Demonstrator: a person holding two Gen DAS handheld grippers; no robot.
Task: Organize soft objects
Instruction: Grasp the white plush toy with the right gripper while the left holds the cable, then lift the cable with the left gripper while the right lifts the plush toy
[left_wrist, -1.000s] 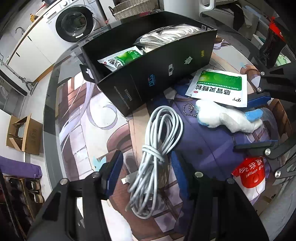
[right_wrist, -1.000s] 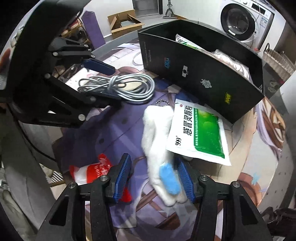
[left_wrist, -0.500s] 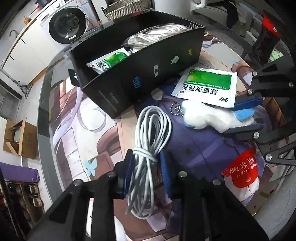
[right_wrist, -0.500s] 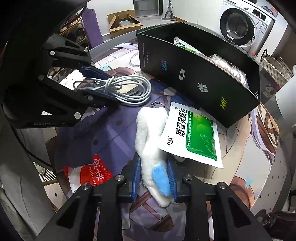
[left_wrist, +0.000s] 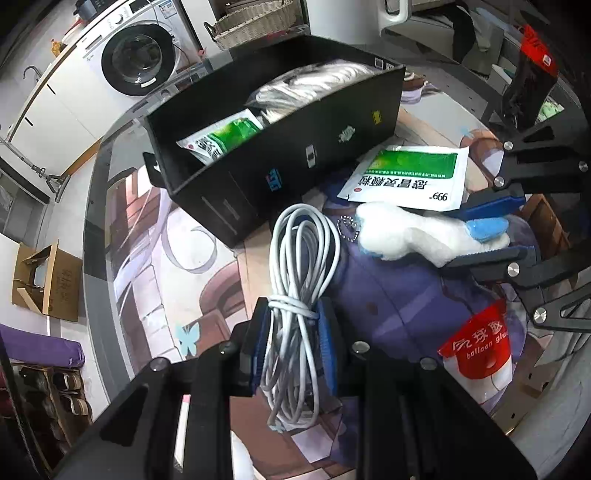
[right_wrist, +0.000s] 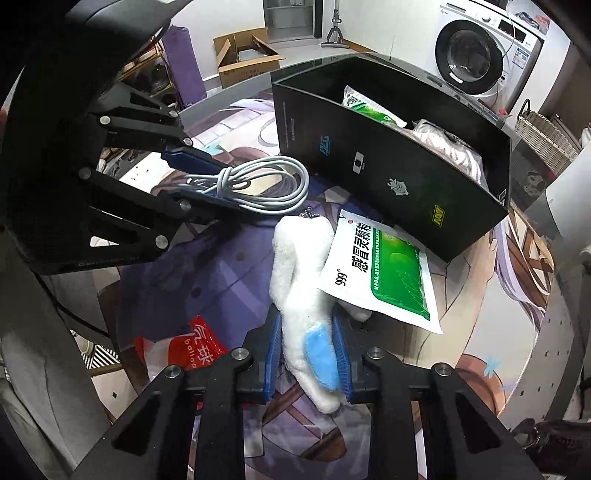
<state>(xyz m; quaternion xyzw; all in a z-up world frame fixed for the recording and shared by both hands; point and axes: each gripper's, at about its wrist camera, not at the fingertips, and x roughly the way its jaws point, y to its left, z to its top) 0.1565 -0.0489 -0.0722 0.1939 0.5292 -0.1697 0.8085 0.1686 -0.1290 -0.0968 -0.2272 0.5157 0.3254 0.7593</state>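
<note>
1. The left hand-held gripper (left_wrist: 293, 350) is clamped on the bundled middle of a coiled grey cable (left_wrist: 301, 266), its blue pads pressing the wrapped strands from both sides.
2. The cable's loop lies on the surface (left_wrist: 155, 295), just in front of the black box (left_wrist: 295, 173); its loose end hangs below the pads.
3. The right hand-held gripper (right_wrist: 308, 356) is closed on the lower end of a white plush toy (right_wrist: 299, 273), near the toy's blue patch.
4. The toy lies on the surface between the cable and a green-and-white sachet (right_wrist: 384, 273); the sachet's edge overlaps the toy.
5. The sachet rests against the box's front wall.
6. Inside the box are another green sachet (left_wrist: 221, 140) and a pale bundle in a clear bag (left_wrist: 314, 81).
7. A red-and-white pouch (left_wrist: 476, 350) lies on the surface, apart from the box, near the right hand-held gripper.
</note>
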